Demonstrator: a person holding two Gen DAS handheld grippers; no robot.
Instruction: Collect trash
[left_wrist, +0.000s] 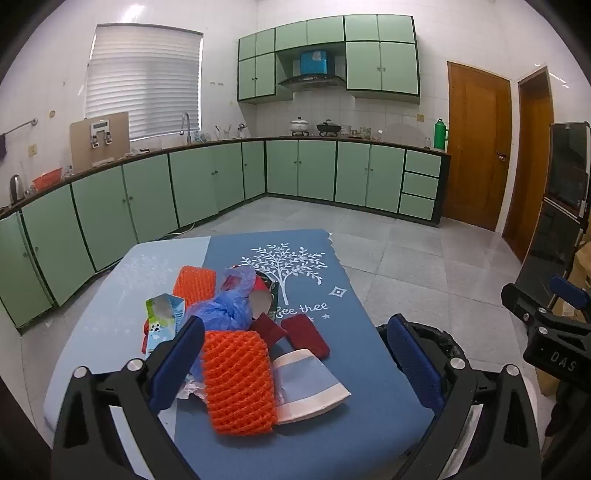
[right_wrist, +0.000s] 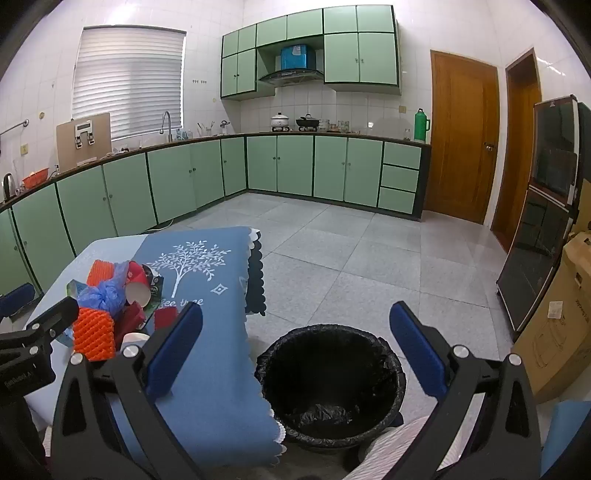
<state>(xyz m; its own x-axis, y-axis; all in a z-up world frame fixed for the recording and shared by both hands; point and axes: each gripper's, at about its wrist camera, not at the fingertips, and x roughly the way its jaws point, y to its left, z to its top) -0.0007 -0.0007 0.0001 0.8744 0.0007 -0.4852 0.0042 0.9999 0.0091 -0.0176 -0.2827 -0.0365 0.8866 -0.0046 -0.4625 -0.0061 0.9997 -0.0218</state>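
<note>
A pile of trash lies on the blue tablecloth (left_wrist: 362, 406): an orange foam net (left_wrist: 236, 380) nearest, a flattened paper cup (left_wrist: 306, 384), dark red pieces (left_wrist: 304, 334), a blue plastic bag (left_wrist: 225, 306), a second orange net (left_wrist: 194, 282), a small green-white carton (left_wrist: 162, 321) and a red paper cup (left_wrist: 262, 295). My left gripper (left_wrist: 295, 369) is open and empty, its fingers on either side of the near orange net and above it. My right gripper (right_wrist: 295, 358) is open and empty above the black-lined bin (right_wrist: 332, 384) beside the table. The pile also shows in the right wrist view (right_wrist: 110, 306).
The bin stands on the tiled floor at the table's right edge; its rim shows in the left wrist view (left_wrist: 439, 336). A cardboard box (right_wrist: 561, 332) and a dark cabinet (right_wrist: 543, 221) stand at the right. Green kitchen cabinets (left_wrist: 207, 181) line the far walls.
</note>
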